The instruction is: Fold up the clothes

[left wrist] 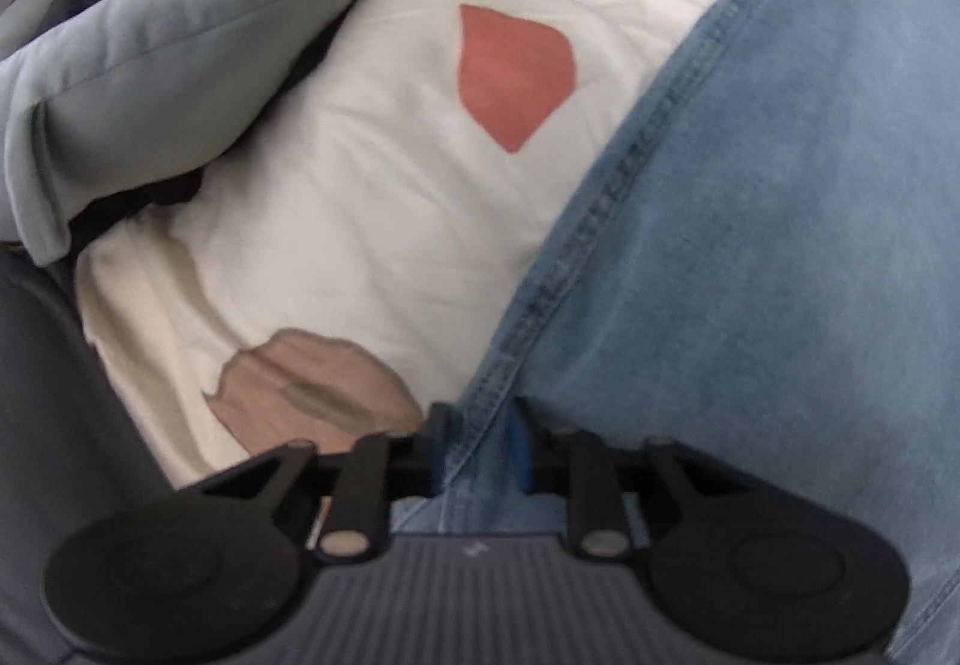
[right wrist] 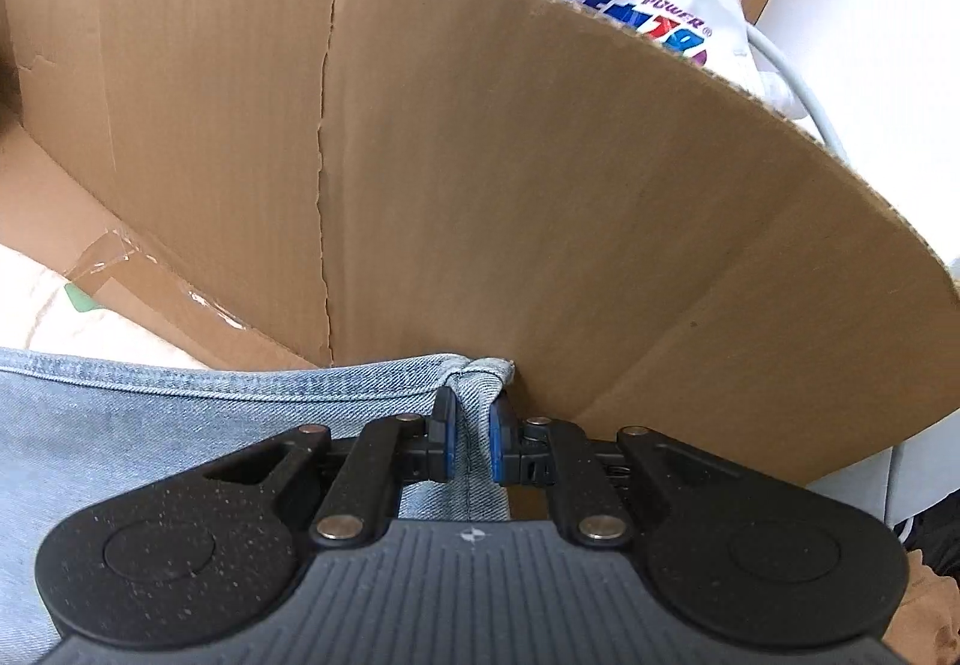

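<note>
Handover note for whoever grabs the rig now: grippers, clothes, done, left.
Left gripper: shut on the denim garment, pinching it at a seam.
Right gripper: shut on a bunched corner of the same denim, close to the cardboard box wall.
Denim is spread between the two grippers, lying partly over the white garment with a red patch. A light grey-blue garment lies crumpled beyond it.
Done: both grips taken. No finished fold visible.
Left: fold the denim, then the others.
</note>
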`<state>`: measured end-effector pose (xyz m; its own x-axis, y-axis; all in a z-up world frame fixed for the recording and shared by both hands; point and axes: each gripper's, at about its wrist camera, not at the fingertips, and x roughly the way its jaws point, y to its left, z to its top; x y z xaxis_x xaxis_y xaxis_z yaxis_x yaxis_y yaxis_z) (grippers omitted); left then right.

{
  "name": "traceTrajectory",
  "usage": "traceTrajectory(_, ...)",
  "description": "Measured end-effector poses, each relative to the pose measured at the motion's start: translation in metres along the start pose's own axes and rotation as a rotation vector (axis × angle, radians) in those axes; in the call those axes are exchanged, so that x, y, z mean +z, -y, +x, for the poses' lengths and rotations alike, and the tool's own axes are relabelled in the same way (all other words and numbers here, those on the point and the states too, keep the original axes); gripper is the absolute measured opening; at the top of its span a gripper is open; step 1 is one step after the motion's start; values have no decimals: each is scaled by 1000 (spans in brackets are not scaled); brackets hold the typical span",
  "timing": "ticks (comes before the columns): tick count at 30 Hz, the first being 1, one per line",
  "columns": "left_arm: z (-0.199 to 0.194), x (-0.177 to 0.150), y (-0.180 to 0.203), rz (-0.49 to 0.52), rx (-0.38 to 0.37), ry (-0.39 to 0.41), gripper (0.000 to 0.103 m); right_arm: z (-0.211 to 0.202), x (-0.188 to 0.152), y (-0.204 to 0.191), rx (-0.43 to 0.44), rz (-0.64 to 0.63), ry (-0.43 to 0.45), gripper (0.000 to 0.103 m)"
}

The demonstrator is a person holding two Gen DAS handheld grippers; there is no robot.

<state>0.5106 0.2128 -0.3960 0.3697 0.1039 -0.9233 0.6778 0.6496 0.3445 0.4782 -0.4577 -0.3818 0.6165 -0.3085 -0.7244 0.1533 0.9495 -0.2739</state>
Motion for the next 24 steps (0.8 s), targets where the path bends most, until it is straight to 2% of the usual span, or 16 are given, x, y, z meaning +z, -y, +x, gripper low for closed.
traceTrajectory(10,-25,-11,-13,-43,81,87,14,-27,0,1,-29,37,64,10)
traceTrajectory(15,-10,-4,-8,-94,87,51,16,-14,-6,-1,-11,54,23,12)
traceTrajectory(19,-4,4,-2,-115,115,17,21,-15,-12,0,5,58,24,32)
traceTrajectory(22,-13,8,1,-136,130,40,23,-22,-17,1,11,57,35,34)
traceTrajectory(24,-20,11,3,-161,132,69,23,-26,-20,2,15,57,43,40)
